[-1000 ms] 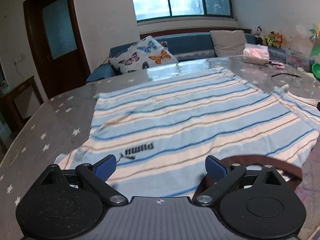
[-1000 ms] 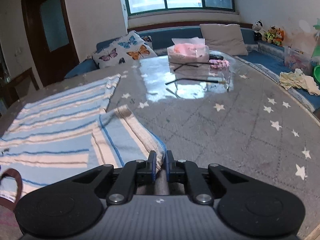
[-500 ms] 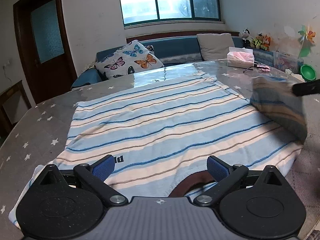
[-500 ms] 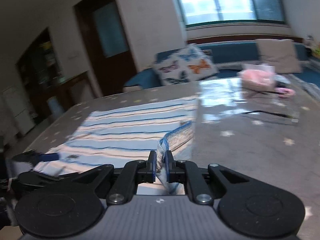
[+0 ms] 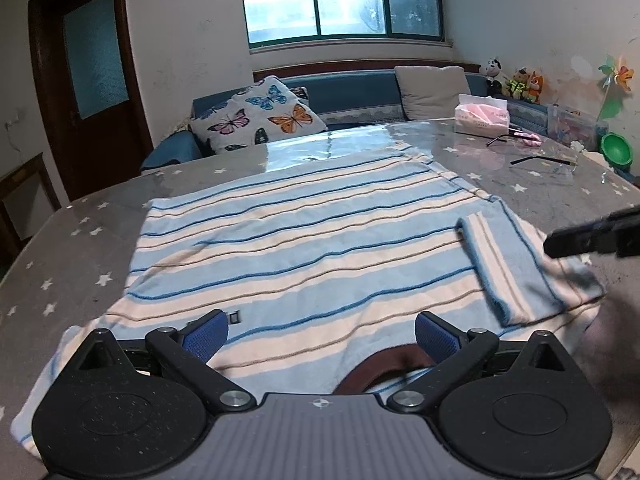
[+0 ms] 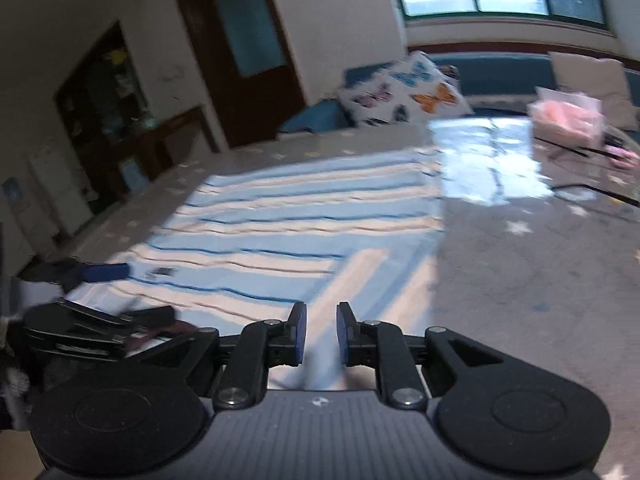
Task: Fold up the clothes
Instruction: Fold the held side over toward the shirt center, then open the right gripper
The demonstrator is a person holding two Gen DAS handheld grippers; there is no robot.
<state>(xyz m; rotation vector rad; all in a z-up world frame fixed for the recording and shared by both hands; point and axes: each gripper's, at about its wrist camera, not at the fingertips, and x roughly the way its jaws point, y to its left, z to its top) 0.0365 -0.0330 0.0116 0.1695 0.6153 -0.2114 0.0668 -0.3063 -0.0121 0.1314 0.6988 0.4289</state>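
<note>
A: Item one, the shirt?

B: Blue and cream stripes, laid flat on the table, spread ahead of the left gripper. The brown collar is seen just in front of that gripper, between its jaws and a little toward the right-hand one. A small dark logo is noted beside the left-hand pad.

A: And the sleeve?

B: The sleeve is folded in over the body, lying on top of it, ahead and to the right of the left gripper. In the right wrist view the same sleeve runs straight out from the right gripper.

A: State of the left gripper?

B: Jaws are held wide apart. Nothing is pinched; the shirt is only seen beyond them.

A: State of the right gripper?

B: Jaws are opening; a narrow gap is seen between the blue pads. The striped cloth is seen through the gap, and the pads are not pressed on it. In the left wrist view a dark finger of it is recorded just right of the sleeve.

A: Other entries?

B: Far ahead of the left gripper, a butterfly cushion is listed on a blue sofa under a window. Ahead and right, a tissue pack is set on the table. A dark door is noted ahead and left. The right wrist view is blurred.
</note>
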